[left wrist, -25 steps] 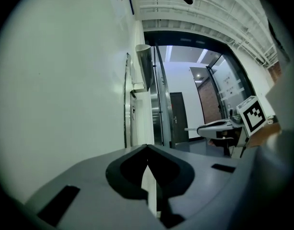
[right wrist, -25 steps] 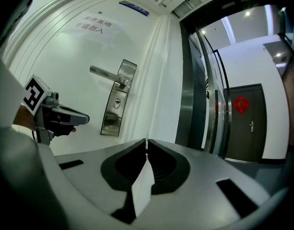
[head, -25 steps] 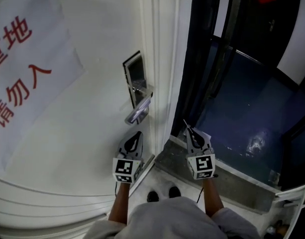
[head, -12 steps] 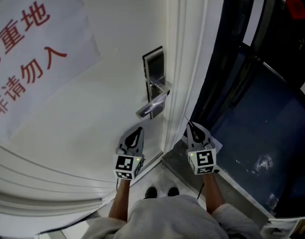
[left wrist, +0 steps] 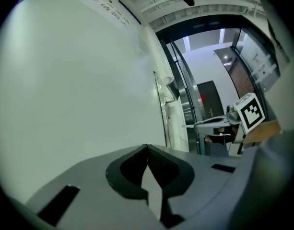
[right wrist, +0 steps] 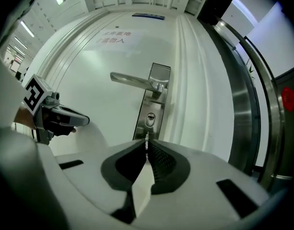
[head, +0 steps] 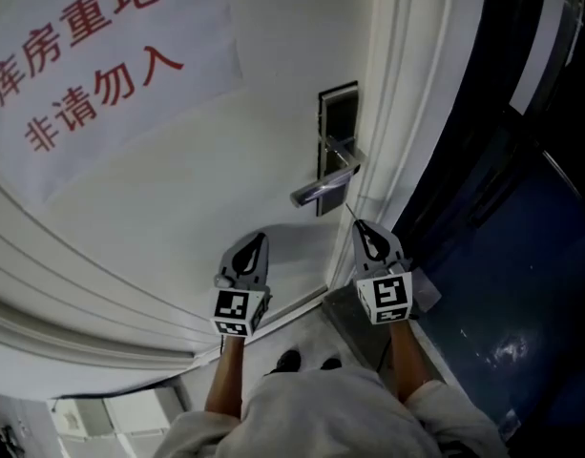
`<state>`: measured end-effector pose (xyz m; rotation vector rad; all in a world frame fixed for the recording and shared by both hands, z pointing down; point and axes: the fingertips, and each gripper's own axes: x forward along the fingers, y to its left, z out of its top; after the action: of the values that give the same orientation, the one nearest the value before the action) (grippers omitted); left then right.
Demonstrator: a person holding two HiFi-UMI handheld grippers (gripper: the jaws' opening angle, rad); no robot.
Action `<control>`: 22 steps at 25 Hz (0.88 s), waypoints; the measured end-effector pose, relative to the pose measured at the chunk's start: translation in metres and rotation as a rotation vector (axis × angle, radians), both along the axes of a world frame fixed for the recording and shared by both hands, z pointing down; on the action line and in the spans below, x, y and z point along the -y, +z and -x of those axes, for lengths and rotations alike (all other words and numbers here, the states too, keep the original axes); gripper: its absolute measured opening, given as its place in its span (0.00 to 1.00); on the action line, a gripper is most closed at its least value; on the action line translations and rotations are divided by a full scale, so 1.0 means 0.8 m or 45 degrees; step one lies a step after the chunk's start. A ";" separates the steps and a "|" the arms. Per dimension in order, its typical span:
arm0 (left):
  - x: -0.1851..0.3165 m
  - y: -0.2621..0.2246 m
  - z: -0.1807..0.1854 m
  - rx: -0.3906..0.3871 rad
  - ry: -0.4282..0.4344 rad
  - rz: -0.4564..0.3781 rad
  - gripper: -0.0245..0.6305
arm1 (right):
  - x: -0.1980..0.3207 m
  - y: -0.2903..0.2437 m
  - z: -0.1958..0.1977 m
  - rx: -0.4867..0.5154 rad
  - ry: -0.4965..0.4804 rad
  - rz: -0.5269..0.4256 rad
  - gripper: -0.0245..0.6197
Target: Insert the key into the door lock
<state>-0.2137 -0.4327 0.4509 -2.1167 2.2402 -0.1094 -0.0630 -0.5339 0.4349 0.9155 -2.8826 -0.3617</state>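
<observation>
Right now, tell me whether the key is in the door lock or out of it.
Out. The key sits pinched in the right gripper, its tip short of the keyhole under the handle.

**Three cameras on one door**

The head camera looks steeply down from above the person. It takes in the white door (head: 177,189), its lock plate (head: 336,132), the left tongs (head: 258,239) and the right tongs (head: 361,227) from behind. The right tongs' camera looks level along its own jaws, past the key (right wrist: 146,140), close on the same lock plate, with the left tongs at its left edge. The left tongs' camera faces along the bare door, catching the right tongs at its right.
</observation>
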 end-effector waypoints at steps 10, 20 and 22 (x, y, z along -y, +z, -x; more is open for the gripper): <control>-0.016 -0.010 -0.007 0.005 -0.040 -0.025 0.07 | -0.005 -0.022 0.011 -0.156 -0.058 -0.225 0.08; -0.007 -0.011 -0.012 0.010 0.003 -0.030 0.06 | 0.012 -0.044 0.027 -0.676 0.040 -0.873 0.08; -0.007 -0.012 -0.010 0.007 0.002 -0.032 0.06 | 0.016 -0.043 0.030 -0.748 0.052 -0.960 0.08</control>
<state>-0.2061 -0.4272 0.4417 -2.1029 2.2247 -0.0861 -0.0871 -0.5468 0.4006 0.7498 -2.1676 -1.4851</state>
